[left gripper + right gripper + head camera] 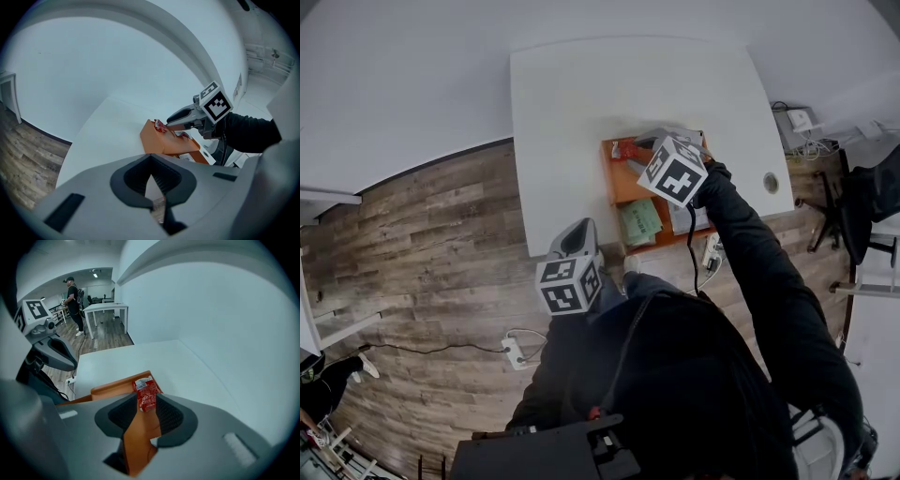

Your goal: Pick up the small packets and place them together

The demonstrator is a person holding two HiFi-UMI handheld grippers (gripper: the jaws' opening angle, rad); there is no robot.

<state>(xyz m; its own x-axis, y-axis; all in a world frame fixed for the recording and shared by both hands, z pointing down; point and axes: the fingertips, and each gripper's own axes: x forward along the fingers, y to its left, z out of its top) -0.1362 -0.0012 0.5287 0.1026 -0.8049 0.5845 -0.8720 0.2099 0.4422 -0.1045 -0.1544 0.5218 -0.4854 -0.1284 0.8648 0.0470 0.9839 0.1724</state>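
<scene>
Right gripper (146,404) is over the far left corner of the tray (620,186), the one shallow orange rectangle with raised walls and a matte look. Its fingers stand moderately apart, either side of one red packet (146,392). That packet is small, flat, glossy and crinkled, with a white label strip at its top edge. It rests in that corner, and I can't see the pads pressing on it.

Down at the tray's near end lies a clump of green packets (642,221), thin and papery. They overlap, so the count isn't clear.

The tray sits on a smooth white surface (581,103) with rounded corners.

Left gripper (151,164) hangs off the surface's near edge, well apart from the tray, above the wood-plank floor (422,244). Its ribbed dark fingers are drawn together at the tips, leaving only a thin wedge of gap behind them and nothing in it.

Count: two grippers, one tray, one red packet in that corner.
</scene>
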